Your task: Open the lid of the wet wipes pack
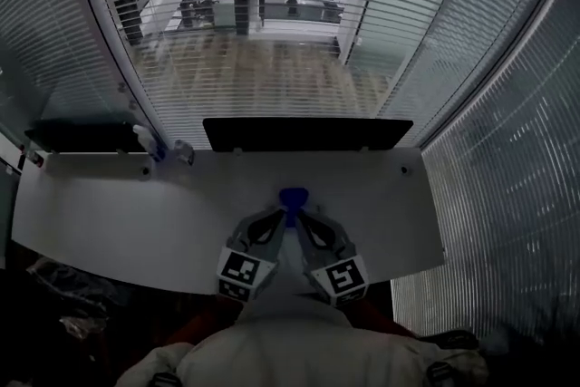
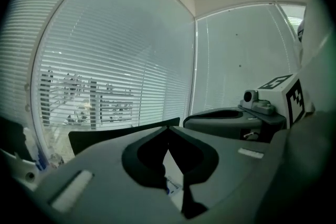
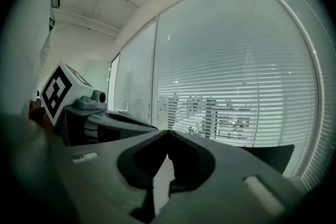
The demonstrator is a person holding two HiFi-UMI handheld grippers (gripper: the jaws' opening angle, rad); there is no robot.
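In the head view both grippers are held close to my body above the white table [image 1: 109, 213], their tips side by side. Just beyond the tips lies a small blue thing [image 1: 292, 197], which looks like the wet wipes pack. My left gripper [image 1: 284, 215] has its jaws together at the tips with nothing between them; in the left gripper view [image 2: 168, 129] a bit of white with blue print [image 2: 174, 187] shows below them. My right gripper [image 1: 300, 215] is shut and empty as well [image 3: 168, 135]. Both point almost level at the blinds.
A long black bar [image 1: 306, 133] runs along the table's far edge. A spray bottle with a blue top [image 1: 150, 143] and a black shelf-like object [image 1: 77, 136] stand at the far left. Window blinds [image 1: 272, 32] close the room beyond. A clear bag [image 1: 63, 285] lies at lower left.
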